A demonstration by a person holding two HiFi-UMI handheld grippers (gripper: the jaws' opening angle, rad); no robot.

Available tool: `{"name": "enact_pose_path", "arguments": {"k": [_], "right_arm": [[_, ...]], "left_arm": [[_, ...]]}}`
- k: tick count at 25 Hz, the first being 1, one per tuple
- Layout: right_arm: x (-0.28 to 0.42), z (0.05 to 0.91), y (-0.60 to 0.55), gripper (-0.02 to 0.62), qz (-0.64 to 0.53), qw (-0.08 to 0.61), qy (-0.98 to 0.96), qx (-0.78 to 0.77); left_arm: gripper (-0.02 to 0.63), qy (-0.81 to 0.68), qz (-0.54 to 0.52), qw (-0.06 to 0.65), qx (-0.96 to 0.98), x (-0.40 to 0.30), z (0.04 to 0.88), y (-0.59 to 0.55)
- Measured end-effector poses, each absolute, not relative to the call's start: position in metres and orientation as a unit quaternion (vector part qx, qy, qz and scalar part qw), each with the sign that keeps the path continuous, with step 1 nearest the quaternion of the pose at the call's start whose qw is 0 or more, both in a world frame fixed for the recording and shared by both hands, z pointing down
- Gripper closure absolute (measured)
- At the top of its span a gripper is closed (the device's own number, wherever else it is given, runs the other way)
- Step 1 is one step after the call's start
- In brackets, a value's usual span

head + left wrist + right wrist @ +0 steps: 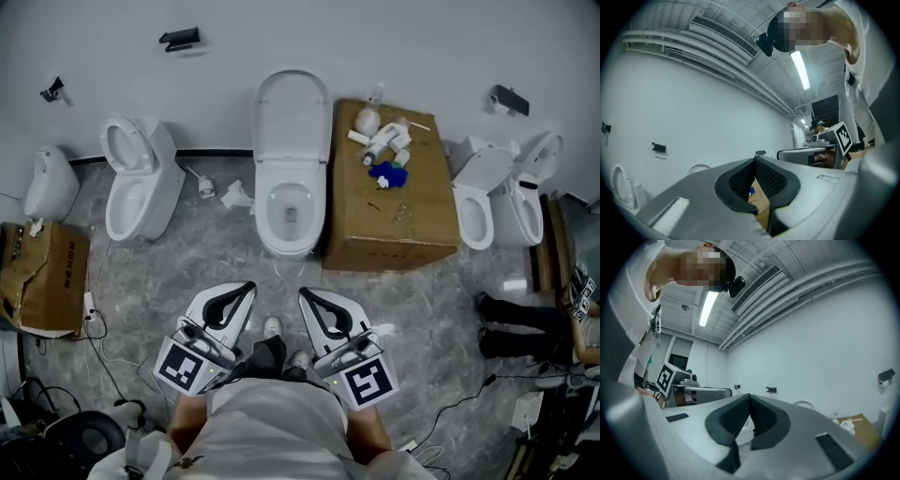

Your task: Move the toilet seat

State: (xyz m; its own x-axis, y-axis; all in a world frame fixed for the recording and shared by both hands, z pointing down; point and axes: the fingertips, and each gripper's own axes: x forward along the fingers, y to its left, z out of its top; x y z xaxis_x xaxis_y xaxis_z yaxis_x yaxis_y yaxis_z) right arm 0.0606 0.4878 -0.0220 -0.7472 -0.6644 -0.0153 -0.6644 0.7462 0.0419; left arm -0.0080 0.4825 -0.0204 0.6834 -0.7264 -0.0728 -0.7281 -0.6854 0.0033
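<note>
A white toilet (292,211) stands against the back wall at the centre of the head view, its seat and lid (292,114) raised upright against the wall and the bowl exposed. My left gripper (247,289) and right gripper (306,295) are held side by side close to my body, well short of the toilet, both tilted upward. Each is shut with nothing between its jaws. In the left gripper view the left gripper (755,159) has its tips touching; in the right gripper view the right gripper (750,395) looks the same.
A cardboard box (394,220) with bottles and small items on top sits right of the toilet. A second toilet (136,183) stands at the left, two more (497,197) at the right. A torn carton (42,277) and cables (98,323) lie at the left. My shoes (272,328) are on the marble floor.
</note>
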Motion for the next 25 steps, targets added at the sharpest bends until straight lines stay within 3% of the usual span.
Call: {"name": "enact_pose_path", "arguments": {"k": [25], "right_arm": [[0.024,0.008,0.338,0.597,-0.003,0.027,-0.928,0.371]], "left_arm": [[0.611,0.376,0.025,-0.005,-0.926,-0.036,0.005,0.331]]}}
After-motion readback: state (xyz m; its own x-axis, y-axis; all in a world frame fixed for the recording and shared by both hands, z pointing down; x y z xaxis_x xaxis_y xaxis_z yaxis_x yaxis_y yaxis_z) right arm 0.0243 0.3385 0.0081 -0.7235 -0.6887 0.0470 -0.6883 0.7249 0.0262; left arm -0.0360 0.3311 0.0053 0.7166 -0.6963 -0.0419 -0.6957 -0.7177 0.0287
